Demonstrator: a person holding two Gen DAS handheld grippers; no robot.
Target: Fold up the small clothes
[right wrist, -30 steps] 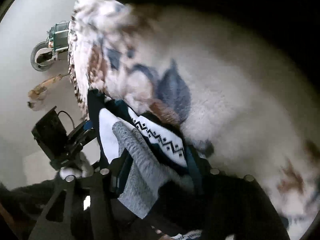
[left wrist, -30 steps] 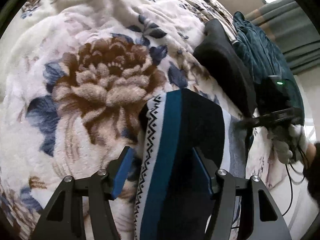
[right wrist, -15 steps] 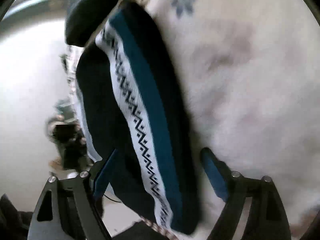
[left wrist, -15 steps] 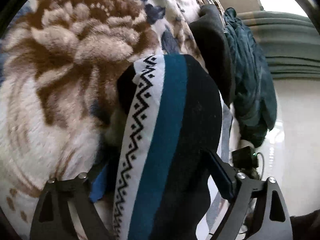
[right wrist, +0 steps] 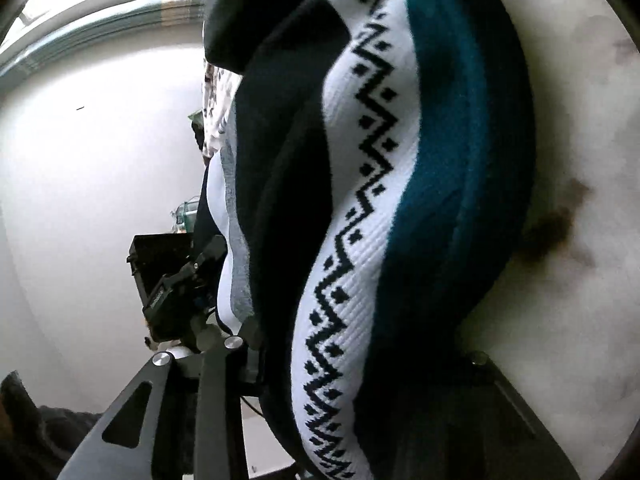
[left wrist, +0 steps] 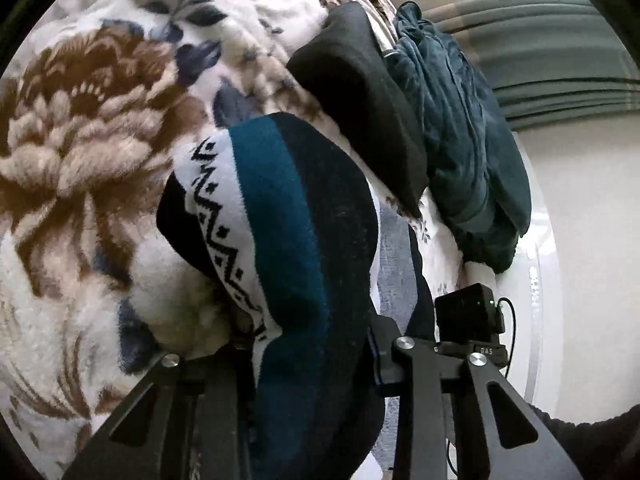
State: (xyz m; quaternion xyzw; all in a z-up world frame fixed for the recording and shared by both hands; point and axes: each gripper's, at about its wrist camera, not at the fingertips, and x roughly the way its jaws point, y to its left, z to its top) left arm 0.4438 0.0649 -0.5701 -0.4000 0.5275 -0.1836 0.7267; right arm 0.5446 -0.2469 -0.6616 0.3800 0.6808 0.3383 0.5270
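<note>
The sock (left wrist: 288,240) is knitted in bands of black, teal and white with a black zigzag pattern, and it lies over a fleecy flowered blanket (left wrist: 92,152) on the bed. In the left wrist view it runs from the middle of the picture down between the two black fingers of the left gripper (left wrist: 308,364). The fingers press against the cloth on both sides, so this gripper is closed on the sock. A grey and white layer of the same bundle shows along its right edge.

In the right wrist view the sock (right wrist: 360,208) fills most of the frame, bent in a long curve, with the zigzag band down its middle. The right gripper (right wrist: 360,364) has its left finger tight against the cloth; the right finger is mostly hidden under the fabric, but both sit hard against the bundle, so it too grips the sock. The blanket (right wrist: 560,240) lies pale and blurred just beside it on the right.

Each gripper shows in the other's camera: the right one as a black box with a green light at the sock's right edge, the left one as a dark block to the left of the cloth.

Beyond the sock, a black garment (left wrist: 360,92) lies on the blanket, touching a dark teal velvet garment (left wrist: 460,132) at the bed's edge. Grey-green curtains (left wrist: 552,56) hang behind.

No containers are in view.
</note>
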